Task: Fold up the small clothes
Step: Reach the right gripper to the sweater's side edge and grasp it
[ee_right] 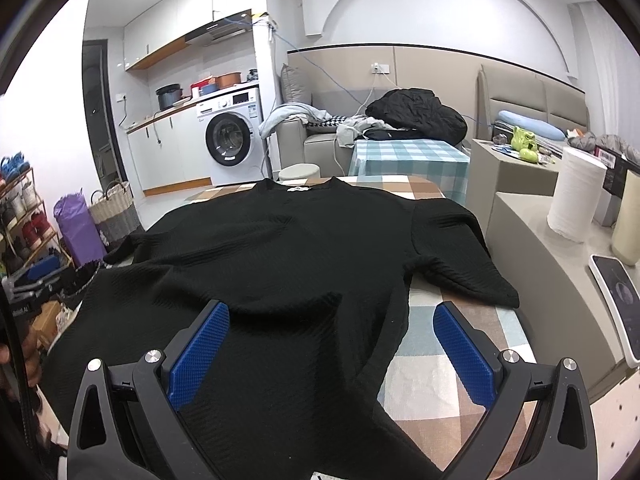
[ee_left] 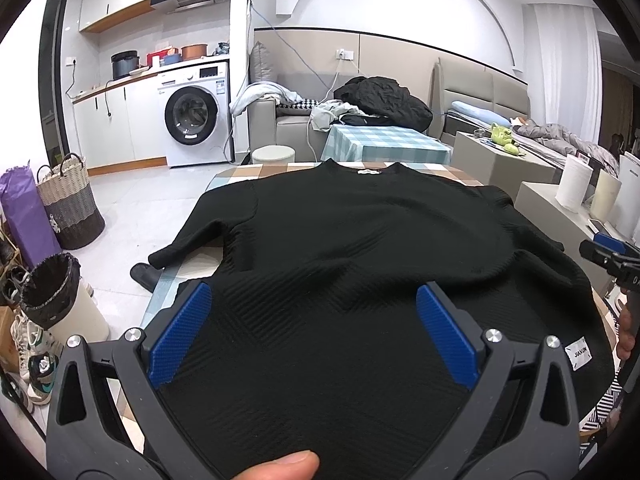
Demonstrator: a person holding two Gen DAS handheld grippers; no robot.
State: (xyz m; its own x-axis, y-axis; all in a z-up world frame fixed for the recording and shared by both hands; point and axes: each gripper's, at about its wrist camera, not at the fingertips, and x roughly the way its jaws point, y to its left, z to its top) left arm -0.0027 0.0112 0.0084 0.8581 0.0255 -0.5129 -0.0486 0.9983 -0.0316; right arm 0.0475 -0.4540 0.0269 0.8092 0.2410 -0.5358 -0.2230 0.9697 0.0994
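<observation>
Both grippers hovered low over the near hem of a black ribbed sweater (ee_left: 352,232) that lay flat on a checked tablecloth (ee_right: 452,360), neck opening pointing away toward the sofa (ee_right: 316,140). The left gripper (ee_left: 314,332) had its blue-padded fingers (ee_left: 180,336) spread wide, with only sweater fabric showing between them and nothing pinched. The right gripper (ee_right: 332,348) was likewise spread wide, straddling the sweater's right side edge: one pad sat over black cloth, the other over bare tablecloth.

Relative to the sweater, a white hem label (ee_left: 579,352) sat at its near right corner. Its left sleeve (ee_left: 200,232) ran past the table edge and drooped toward the floor, while the right sleeve (ee_right: 460,264) lay on the cloth, angled outward, its cuff close to the table's right edge. A strip of tablecloth stayed uncovered to the right of the sweater's body and beyond its collar (ee_right: 298,189).

Left of the sweater, the tiled floor held a lined bin (ee_left: 60,292) and a woven basket (ee_left: 70,208); farther off stood a washing machine (ee_left: 196,114). Right of the sweater, a low beige ledge (ee_right: 532,240) with a white paper roll (ee_right: 576,196) ran close beside the table. Beyond the collar stood a second table under blue check cloth (ee_right: 408,158).
</observation>
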